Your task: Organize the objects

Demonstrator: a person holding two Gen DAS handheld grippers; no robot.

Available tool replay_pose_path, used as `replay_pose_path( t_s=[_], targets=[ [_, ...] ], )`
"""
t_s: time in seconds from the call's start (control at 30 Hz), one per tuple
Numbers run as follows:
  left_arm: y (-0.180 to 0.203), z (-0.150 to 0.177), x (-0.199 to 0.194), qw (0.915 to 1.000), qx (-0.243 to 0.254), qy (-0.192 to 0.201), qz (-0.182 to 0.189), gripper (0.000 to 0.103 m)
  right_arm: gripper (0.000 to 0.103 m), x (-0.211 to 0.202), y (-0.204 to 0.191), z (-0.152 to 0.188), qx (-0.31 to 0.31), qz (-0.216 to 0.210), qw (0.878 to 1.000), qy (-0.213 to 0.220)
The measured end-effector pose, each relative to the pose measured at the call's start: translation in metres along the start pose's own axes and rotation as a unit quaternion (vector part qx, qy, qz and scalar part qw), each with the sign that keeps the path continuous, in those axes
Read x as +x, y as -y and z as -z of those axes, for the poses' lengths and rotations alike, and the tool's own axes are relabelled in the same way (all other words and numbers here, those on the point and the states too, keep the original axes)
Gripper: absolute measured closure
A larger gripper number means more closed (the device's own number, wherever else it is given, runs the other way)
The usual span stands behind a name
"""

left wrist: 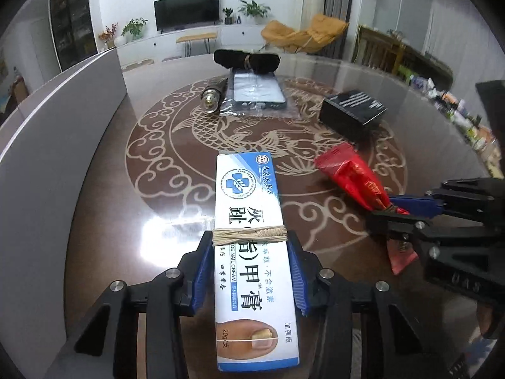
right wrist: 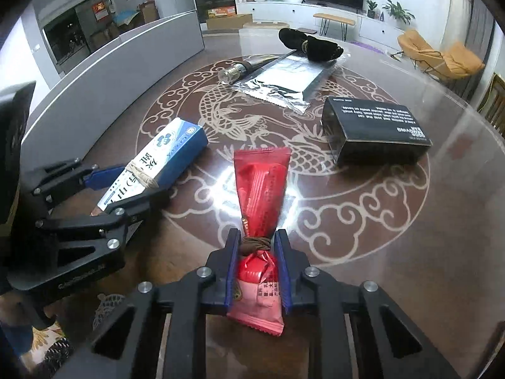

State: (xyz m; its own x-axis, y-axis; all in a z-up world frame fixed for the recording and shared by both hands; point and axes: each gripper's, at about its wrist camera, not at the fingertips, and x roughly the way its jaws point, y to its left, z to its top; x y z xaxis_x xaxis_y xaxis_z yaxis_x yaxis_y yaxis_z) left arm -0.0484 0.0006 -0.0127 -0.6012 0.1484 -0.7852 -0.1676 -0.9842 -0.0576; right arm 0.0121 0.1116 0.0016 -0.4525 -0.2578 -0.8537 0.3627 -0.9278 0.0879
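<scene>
Left fingers (left wrist: 249,271) snug on cream box (left wrist: 249,221) — right fingers (right wrist: 256,271) pinching red packet (right wrist: 262,189)

Around the black box (right wrist: 377,134) the table (right wrist: 394,221) is free on the near side; the foil packet (right wrist: 284,83) blocks behind.

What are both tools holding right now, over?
Left tool shut on blue-white cream box. Right tool shut on red snack packet. Black box ahead, not blocking.
</scene>
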Motion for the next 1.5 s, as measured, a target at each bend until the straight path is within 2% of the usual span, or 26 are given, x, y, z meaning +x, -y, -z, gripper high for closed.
replay_pose_path(
  t_s=[0.23,0.43,0.5,0.63,0.73,0.8,0.83,0.87,0.9,0.93,1.0,1.03,1.07,1.1,1.13,1.17,1.23,1.27,1.33,1.4,1.47,1.5],
  targets=[
    [-0.013,0.014,-0.054,0.9962,-0.055,0.053,0.04,0.059,0.081,-0.038,0.002,-0.003,0.038,-0.038,0.998,0.019],
    [-0.045,0.011,-0.137,0.9849,-0.1,0.129,0.056,0.059,0.081,-0.081,-0.047,-0.04,0.014,-0.091,0.993,0.068],
    [-0.066,0.009,-0.164,0.981,-0.11,0.154,0.043,0.059,0.081,-0.092,-0.073,-0.058,0.002,-0.12,0.989,0.084],
    [-0.133,0.006,-0.204,0.9744,-0.14,0.173,-0.029,0.059,0.081,-0.099,-0.141,-0.099,-0.03,-0.193,0.976,0.098],
    [-0.19,0.01,-0.205,0.9694,-0.166,0.151,-0.1,0.059,0.081,-0.084,-0.197,-0.123,-0.056,-0.233,0.967,0.083],
    [-0.22,0.015,-0.193,0.9669,-0.176,0.115,-0.144,0.058,0.079,-0.067,-0.228,-0.131,-0.069,-0.244,0.965,0.068],
    [-0.237,0.018,-0.18,0.9653,-0.184,0.077,-0.169,0.056,0.078,-0.054,-0.243,-0.134,-0.07,-0.249,0.964,0.056],
    [-0.252,0.022,-0.167,0.9626,-0.193,0.044,-0.185,0.051,0.067,-0.04,-0.255,-0.137,-0.07,-0.259,0.963,0.035],
    [-0.26,0.025,-0.162,0.9602,-0.202,0.029,-0.191,0.048,0.056,-0.028,-0.261,-0.138,-0.065,-0.263,0.962,0.017],
    [-0.27,0.03,-0.156,0.9563,-0.217,0.011,-0.195,0.046,0.039,-0.019,-0.264,-0.136,-0.057,-0.26,0.964,0.004],
    [-0.275,0.034,-0.158,0.9541,-0.228,0.013,-0.193,0.046,0.037,-0.015,-0.26,-0.13,-0.04,-0.254,0.966,0.007],
    [-0.272,0.035,-0.165,0.9535,-0.231,0.028,-0.192,0.043,0.036,-0.019,-0.254,-0.123,-0.035,-0.255,0.966,0.016],
    [-0.267,0.035,-0.173,0.953,-0.231,0.046,-0.191,0.035,0.034,-0.024,-0.243,-0.116,-0.033,-0.244,0.969,0.031],
    [-0.262,0.035,-0.177,0.9533,-0.229,0.058,-0.188,0.032,0.032,-0.028,-0.231,-0.111,-0.031,-0.229,0.972,0.047],
    [-0.252,0.032,-0.185,0.9548,-0.225,0.077,-0.179,0.029,0.024,-0.035,-0.217,-0.102,-0.03,-0.206,0.975,0.071],
    [-0.239,0.029,-0.192,0.9573,-0.218,0.095,-0.165,0.028,0.013,-0.04,-0.201,-0.092,-0.029,-0.179,0.979,0.091],
    [-0.213,0.025,-0.201,0.9632,-0.202,0.117,-0.133,0.027,0.003,-0.045,-0.161,-0.064,-0.019,-0.102,0.987,0.121],
    [-0.197,0.023,-0.205,0.9664,-0.193,0.124,-0.116,0.026,0.003,-0.047,-0.144,-0.05,-0.012,-0.071,0.99,0.124],
    [-0.154,0.013,-0.209,0.974,-0.166,0.138,-0.07,0.023,0.003,-0.032,-0.096,-0.021,0.012,0.014,0.995,0.101],
    [-0.118,0.002,-0.21,0.9785,-0.146,0.143,-0.029,0.013,0.003,-0.019,-0.056,0.003,0.039,0.071,0.995,0.063],
    [-0.079,-0.006,-0.2,0.9825,-0.124,0.138,0.016,0.001,0.003,-0.011,-0.02,0.024,0.064,0.106,0.992,0.04],
    [-0.062,-0.007,-0.195,0.9843,-0.113,0.132,0.031,0.0,0.003,-0.009,-0.01,0.029,0.07,0.112,0.991,0.034]
  ],
)
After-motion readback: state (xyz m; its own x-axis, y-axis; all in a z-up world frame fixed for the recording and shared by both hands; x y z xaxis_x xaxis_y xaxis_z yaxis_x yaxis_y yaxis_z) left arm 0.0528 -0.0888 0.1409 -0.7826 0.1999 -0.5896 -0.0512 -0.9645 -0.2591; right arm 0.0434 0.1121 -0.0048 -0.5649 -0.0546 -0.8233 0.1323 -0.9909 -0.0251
